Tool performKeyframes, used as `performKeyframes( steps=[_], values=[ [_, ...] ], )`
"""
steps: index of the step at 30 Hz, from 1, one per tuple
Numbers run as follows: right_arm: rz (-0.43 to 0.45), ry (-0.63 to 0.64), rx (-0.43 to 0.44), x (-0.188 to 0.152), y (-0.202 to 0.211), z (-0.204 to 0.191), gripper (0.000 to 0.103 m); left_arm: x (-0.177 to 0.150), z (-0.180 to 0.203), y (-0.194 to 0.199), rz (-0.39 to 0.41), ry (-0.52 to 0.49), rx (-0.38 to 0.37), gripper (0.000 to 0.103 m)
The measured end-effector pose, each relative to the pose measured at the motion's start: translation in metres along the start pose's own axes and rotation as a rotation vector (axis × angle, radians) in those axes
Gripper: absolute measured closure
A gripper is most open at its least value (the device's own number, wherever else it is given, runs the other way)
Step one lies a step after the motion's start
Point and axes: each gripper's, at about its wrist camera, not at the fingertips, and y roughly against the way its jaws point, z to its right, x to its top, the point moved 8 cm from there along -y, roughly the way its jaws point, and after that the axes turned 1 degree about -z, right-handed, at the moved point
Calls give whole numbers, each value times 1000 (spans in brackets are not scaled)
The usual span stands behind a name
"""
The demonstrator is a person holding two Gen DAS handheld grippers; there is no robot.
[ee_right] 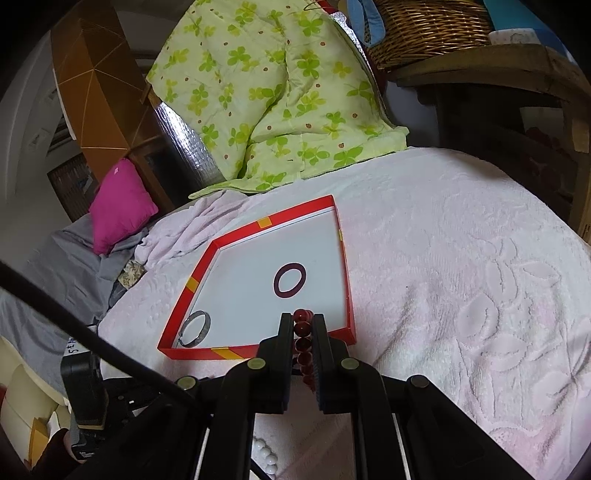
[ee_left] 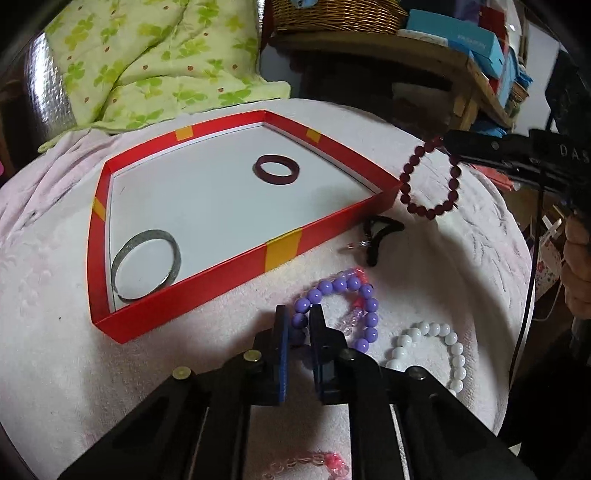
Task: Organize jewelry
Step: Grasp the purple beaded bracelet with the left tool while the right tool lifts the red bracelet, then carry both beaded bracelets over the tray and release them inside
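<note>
A red box lid (ee_left: pixel 284 243) with a white floor lies on a pink towel; it also shows in the right wrist view (ee_right: pixel 347 284). In it lie a dark maroon bangle (ee_left: pixel 276 169) and a silver bangle (ee_left: pixel 147 264). My left gripper (ee_left: pixel 299 325) is shut on a purple bead bracelet (ee_left: pixel 354 291) that rests on the towel. My right gripper (ee_right: pixel 303 325) is shut on a dark red bead bracelet (ee_right: pixel 303 332) and holds it in the air by the box's near right corner; the bracelet hangs beside the box in the left wrist view (ee_left: pixel 430 181).
A white bead bracelet (ee_left: pixel 439 347), a black hair tie with a clasp (ee_left: pixel 380 236) and a pink chain (ee_left: pixel 317 463) lie on the towel (ee_right: pixel 461 277). A green clover quilt (ee_right: pixel 277 92), a magenta cushion (ee_right: pixel 118 205) and a wicker basket (ee_right: pixel 424 29) lie behind.
</note>
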Motion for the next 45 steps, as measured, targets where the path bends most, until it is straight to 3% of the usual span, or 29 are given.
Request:
performKeyframes(
  steps=[7, 15, 23, 34, 45],
  values=[
    [34, -1, 16, 5, 7, -4, 93, 1, 1, 14, 20, 6, -12, 94],
    [96, 3, 62, 15, 14, -20, 93, 19, -9, 61, 140, 47, -67, 94],
    [104, 21, 98, 33, -4, -44, 93, 52, -35, 86, 238, 76, -48, 94],
    [5, -44, 148, 76, -91, -71, 93, 106, -108, 46, 207, 168, 85, 94],
    [-139, -158, 177, 82, -177, -73, 93, 108, -140, -19, 98, 253, 81, 93]
  ],
)
